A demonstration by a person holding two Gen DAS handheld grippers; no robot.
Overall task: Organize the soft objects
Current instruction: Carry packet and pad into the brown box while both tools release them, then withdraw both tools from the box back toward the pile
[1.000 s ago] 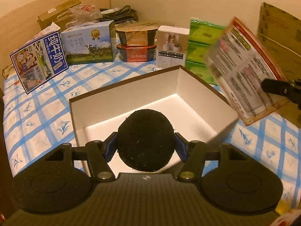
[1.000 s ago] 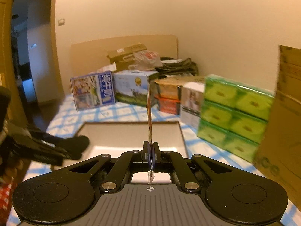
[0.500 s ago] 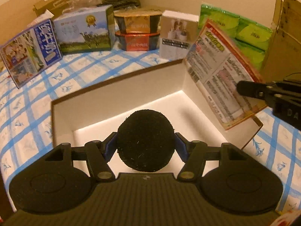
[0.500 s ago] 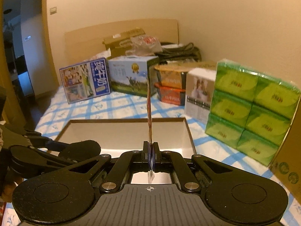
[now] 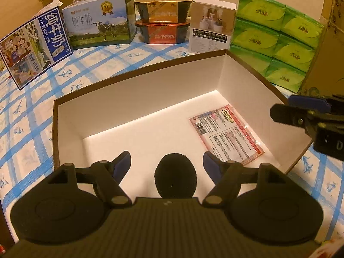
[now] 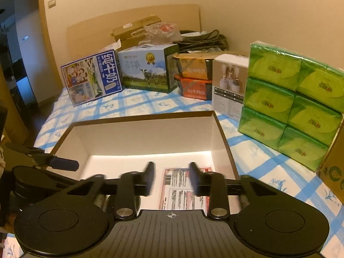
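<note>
Left wrist view: my left tool [image 5: 166, 164] spread wide, empty, black pad [image 5: 175, 175] centre-bottom; right tool [image 6: 171, 177] parted, empty; packet [image 5: 226, 134] flat in box [image 5: 137, 99].

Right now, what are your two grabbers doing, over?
Left gripper open, round black fuzzy pad lying loose below it. Right gripper open, flat red-edged printed packet lying in the white brown-rimmed cardboard box. Nothing blocking.

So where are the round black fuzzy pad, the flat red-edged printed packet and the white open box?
Round black fuzzy pad [image 5: 175, 175]: left wrist view, centre.
Flat red-edged printed packet [image 5: 228, 134]: left wrist view, middle.
White open box [image 5: 137, 92]: left wrist view, far wall.
</note>
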